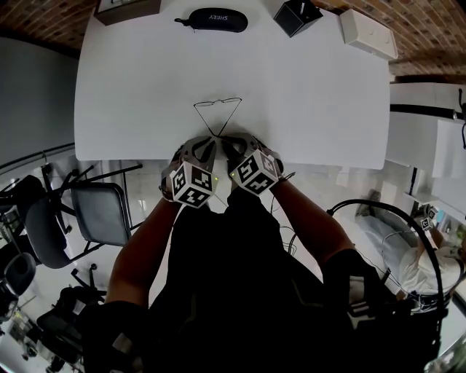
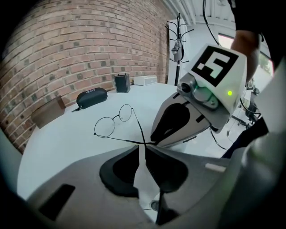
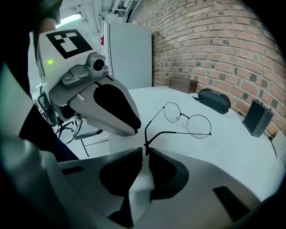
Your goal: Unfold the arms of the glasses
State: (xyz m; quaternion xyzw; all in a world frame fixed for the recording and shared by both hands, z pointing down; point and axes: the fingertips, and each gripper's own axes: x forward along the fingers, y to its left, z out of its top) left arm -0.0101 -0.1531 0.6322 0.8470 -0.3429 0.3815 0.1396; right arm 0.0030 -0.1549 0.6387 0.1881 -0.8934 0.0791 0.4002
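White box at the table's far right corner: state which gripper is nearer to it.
Right. The right gripper is at the near edge of the table, diagonally left of the white box; the left gripper sits beyond it, farther from the box.

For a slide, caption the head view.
Left gripper and right gripper pinch the arm tips of glasses on a white table.

I can read just 1 word: white lettering on the black glasses case (image 1: 212,20), upside down in my head view, looks like "SHEEY". Its print in both gripper views is too small.
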